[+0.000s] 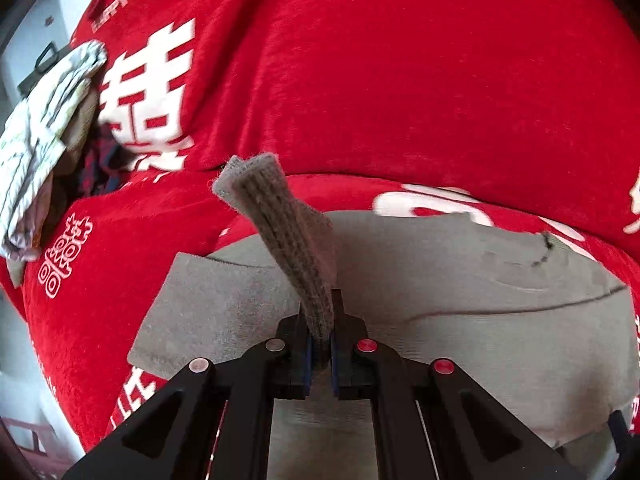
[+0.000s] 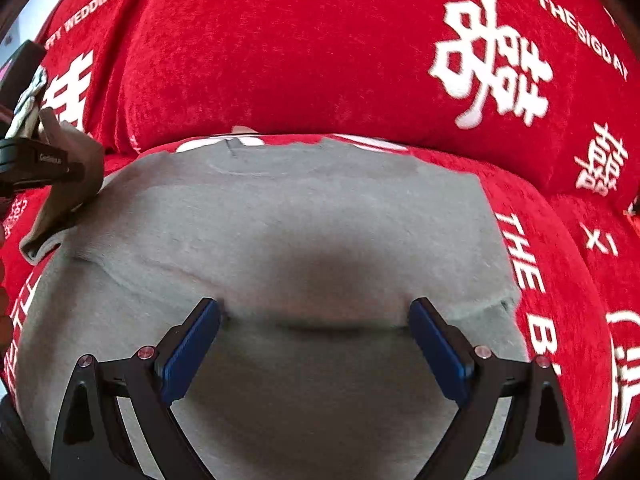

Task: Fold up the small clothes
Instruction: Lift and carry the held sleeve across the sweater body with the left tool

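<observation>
A grey knit sweater (image 2: 300,220) lies flat on the red sofa seat, neckline toward the backrest. My left gripper (image 1: 322,320) is shut on its ribbed sleeve cuff (image 1: 276,216), which sticks up and away from the pads. The sleeve is lifted off the sweater body (image 1: 440,280). The right wrist view shows the left gripper (image 2: 60,168) at the far left with the sleeve (image 2: 68,204) hanging from it. My right gripper (image 2: 316,312) hovers low over the sweater's lower body, open wide, nothing between its blue pads (image 2: 192,352).
The red sofa cover (image 1: 400,80) with white characters spans the seat and the upright backrest behind the sweater. A pile of other clothes (image 1: 44,128), pale patterned on top, sits at the sofa's left end. The floor shows beyond the left edge.
</observation>
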Demonstrator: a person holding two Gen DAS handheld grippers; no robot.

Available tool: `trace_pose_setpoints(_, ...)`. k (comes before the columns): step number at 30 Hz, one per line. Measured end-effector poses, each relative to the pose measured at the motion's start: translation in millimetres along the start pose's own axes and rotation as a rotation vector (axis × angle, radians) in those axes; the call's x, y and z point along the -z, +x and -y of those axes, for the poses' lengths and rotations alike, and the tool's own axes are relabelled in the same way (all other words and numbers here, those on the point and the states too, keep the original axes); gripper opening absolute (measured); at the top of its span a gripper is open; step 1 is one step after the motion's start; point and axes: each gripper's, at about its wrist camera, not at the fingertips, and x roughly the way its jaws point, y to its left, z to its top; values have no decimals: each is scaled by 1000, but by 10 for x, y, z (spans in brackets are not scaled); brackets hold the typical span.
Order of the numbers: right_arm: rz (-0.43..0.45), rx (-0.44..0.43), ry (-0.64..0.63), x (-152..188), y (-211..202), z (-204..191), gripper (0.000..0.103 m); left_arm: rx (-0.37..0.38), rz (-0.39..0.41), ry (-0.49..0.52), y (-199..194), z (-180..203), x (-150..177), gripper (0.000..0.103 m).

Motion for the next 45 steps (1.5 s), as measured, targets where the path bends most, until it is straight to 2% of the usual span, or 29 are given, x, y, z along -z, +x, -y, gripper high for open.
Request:
trace_pose_setpoints(4, -1, -26, 60, 50, -43, 169, 96, 9, 18, 57, -105, 334, 4, 7)
trace_pose_setpoints(9, -24, -36, 70, 101, -62, 292, 96, 26, 18, 101, -170, 668, 19, 7)
trace_pose_setpoints(15, -33, -18, 0, 181, -93, 226, 96, 52, 20, 160, -254, 988, 88, 7)
trace_pose_setpoints(20, -26, -13, -51, 269, -154, 164, 96, 80, 55, 229, -433, 1277, 155, 7)
trace_pose_setpoints(29, -7, -25, -67, 485, -331, 251, 96, 190, 101, 376, -787, 1806, 320, 7)
trace_pose_setpoints(37, 24, -32, -64, 580, -396, 292, 96, 287, 74, 510, -934, 2161, 535, 7)
trace_pose_setpoints(43, 35, -57, -63, 618, -425, 319, 96, 343, 9, 543, -890, 2248, 604, 7)
trace_pose_setpoints(45, 36, -55, -65, 624, -431, 319, 96, 390, -10, 552, -895, 2276, 628, 7)
